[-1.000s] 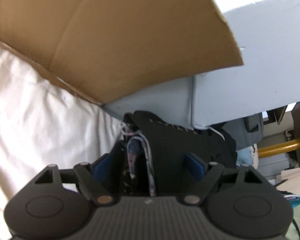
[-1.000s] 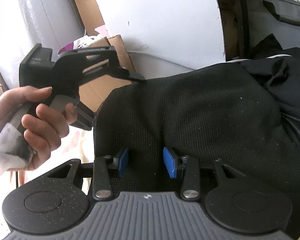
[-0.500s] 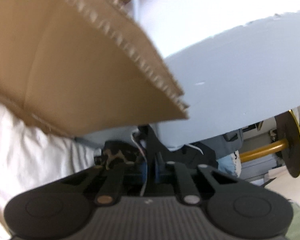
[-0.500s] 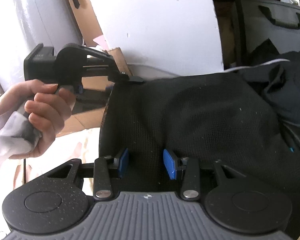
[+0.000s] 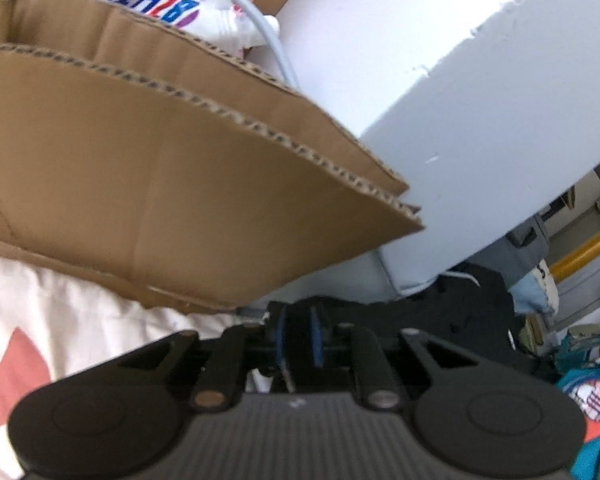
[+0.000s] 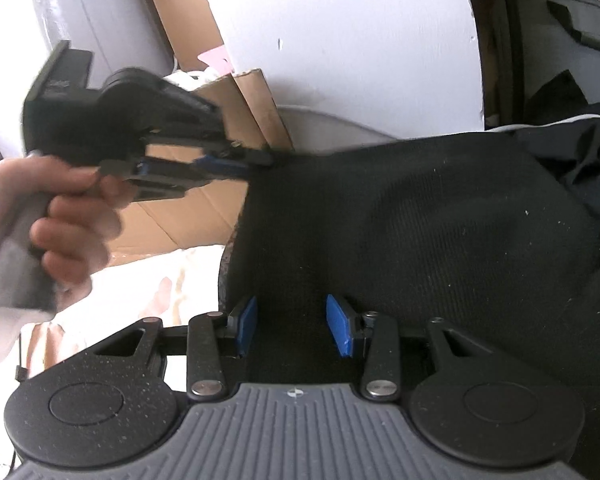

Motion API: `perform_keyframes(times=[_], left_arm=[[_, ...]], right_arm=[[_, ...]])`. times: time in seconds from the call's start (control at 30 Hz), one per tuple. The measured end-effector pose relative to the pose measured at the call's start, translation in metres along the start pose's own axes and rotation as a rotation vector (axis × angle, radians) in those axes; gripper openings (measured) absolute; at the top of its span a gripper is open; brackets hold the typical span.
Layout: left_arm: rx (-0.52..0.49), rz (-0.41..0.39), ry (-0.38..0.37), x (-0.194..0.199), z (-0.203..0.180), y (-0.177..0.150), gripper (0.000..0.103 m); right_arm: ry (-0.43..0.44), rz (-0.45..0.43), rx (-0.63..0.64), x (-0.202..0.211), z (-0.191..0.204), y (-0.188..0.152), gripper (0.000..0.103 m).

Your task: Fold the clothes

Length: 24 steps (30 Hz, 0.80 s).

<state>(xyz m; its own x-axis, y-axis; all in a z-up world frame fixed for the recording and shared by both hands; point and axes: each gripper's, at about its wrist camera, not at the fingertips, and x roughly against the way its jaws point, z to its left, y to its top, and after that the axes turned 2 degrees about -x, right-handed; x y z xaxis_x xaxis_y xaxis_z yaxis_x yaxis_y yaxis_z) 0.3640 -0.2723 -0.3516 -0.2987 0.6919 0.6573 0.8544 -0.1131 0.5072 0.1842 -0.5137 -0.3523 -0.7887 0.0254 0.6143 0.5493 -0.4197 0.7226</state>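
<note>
Raised since before, left tongs (image 5: 298, 334) grip black garment (image 6: 420, 240), jaws opening; right tongs (image 6: 294, 330) released; bag print (image 5: 156, 0) illegible

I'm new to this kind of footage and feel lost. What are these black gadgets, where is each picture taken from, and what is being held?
No robot here: a person holds a hand-squeezed two-finger gripper in each hand, each carrying a camera that looks along its blue-padded fingers.

The left wrist view shows the left gripper pinching a corner of a black garment, with its jaws just easing wider. Behind are a cardboard box and a white sheet with pink shapes.

The right wrist view shows the right gripper, pads apart, with the garment spread between them; whether they press it is unclear. At left, a hand holds the left gripper at the garment's far corner.
</note>
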Motion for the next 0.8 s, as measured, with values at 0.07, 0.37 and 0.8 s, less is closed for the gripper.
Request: perform_keyframes(times=[0.07,0.37,0.8], left_arm=[[-0.005,0.016,-0.005,0.004,0.001,-0.003,0.028],[-0.107,0.014,-0.103,0.039,-0.032,-0.031,0.039],[-0.161,0.028,-0.172,0.038,-0.060,-0.073,0.038]], right_arm=[[-0.005,0.006,0.003,-0.004,0.000,-0.001,0.045],[-0.039,-0.004,0.035,-0.013,0.009,-0.007,0.045],[-0.078,-0.123,0.065,0.049,0.000,0.000,0.046]])
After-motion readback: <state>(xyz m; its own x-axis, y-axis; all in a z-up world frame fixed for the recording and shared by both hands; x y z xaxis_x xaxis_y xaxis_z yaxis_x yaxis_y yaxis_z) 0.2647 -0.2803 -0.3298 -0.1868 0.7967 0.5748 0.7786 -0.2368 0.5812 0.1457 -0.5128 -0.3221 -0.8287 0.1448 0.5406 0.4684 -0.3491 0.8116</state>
